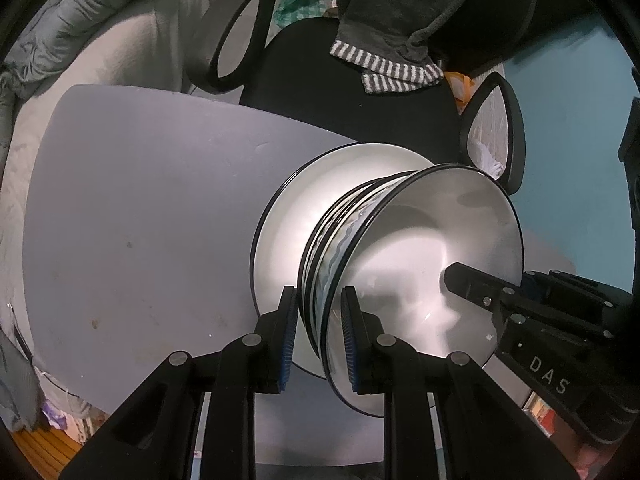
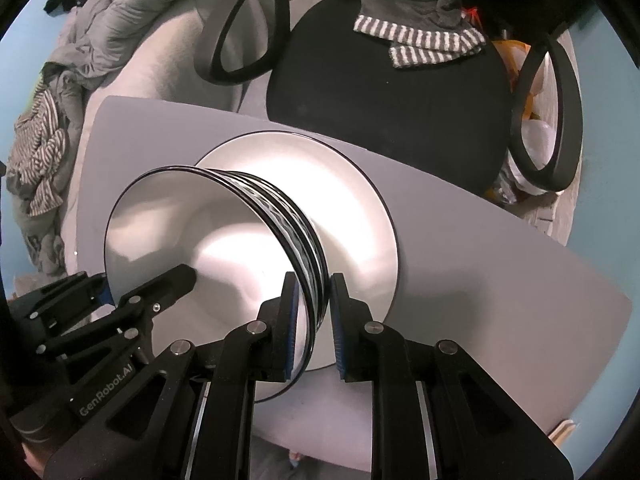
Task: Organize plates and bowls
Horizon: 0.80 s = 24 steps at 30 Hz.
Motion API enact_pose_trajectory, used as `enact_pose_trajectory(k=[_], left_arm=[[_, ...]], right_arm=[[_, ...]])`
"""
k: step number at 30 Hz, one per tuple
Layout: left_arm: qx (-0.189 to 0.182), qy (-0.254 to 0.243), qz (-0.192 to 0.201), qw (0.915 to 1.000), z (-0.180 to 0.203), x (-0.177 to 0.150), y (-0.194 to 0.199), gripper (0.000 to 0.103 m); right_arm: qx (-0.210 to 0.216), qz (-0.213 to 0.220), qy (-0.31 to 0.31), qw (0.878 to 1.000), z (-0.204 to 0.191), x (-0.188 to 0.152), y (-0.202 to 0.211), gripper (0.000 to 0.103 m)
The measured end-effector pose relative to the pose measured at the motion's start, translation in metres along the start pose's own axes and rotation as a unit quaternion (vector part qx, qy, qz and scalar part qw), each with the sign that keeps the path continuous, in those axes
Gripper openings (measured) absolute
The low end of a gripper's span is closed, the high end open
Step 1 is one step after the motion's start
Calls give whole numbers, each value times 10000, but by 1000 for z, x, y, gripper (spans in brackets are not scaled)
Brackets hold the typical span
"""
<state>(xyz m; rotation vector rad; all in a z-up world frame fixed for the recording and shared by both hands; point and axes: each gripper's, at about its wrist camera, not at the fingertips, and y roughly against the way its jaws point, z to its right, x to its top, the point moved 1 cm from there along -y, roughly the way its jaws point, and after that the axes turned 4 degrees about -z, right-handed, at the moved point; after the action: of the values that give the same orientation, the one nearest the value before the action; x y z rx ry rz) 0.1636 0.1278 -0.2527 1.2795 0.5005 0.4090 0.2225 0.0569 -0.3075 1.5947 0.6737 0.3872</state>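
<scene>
A stack of white bowls with black rims (image 1: 420,248) stands on a white plate (image 1: 288,220) on the grey table (image 1: 140,220). My left gripper (image 1: 319,336) has its fingers on either side of the bowls' rim at the stack's left side, closed on it. My right gripper (image 2: 311,322) grips the rim at the right side the same way. The bowls (image 2: 192,240) and plate (image 2: 360,208) also show in the right wrist view. Each gripper shows in the other's view, the right (image 1: 472,284) and the left (image 2: 160,292).
A black office chair (image 1: 352,96) with a striped grey towel (image 1: 396,68) stands behind the table. A sofa with grey clothing (image 2: 120,32) is at the back left. The floor is blue (image 1: 572,128). The table's left half (image 1: 120,240) holds nothing.
</scene>
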Motion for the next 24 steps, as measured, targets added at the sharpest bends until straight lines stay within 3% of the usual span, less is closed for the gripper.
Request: enact_pose_trajectory(k=[3,5,7,15,18,24], left_arm=[[-11,93,144,9999,-3,-1,4,35],[153,139,349,9992,-6,-4,10,43],[181,171,425,9988,-9,-5,13,44],[282,250,714,9967,-13,-18,39,48],[261,189,974,9947,-8,-28,56,61],[307,14,1367,9901,-1,-49,88,62]], right_arm=[[-22,62,17,10000,-1,-1,1,24],[-172,160,59,9997,-1,-3,4,33],[-314,286,68,9991,-1,-5,7,47],[-618,868,89,9943,-1,-20,39,58],[-686,1114,126,9913,-5,-27,54,62],[-766,1614,180,9838,-11,-45,90,65]])
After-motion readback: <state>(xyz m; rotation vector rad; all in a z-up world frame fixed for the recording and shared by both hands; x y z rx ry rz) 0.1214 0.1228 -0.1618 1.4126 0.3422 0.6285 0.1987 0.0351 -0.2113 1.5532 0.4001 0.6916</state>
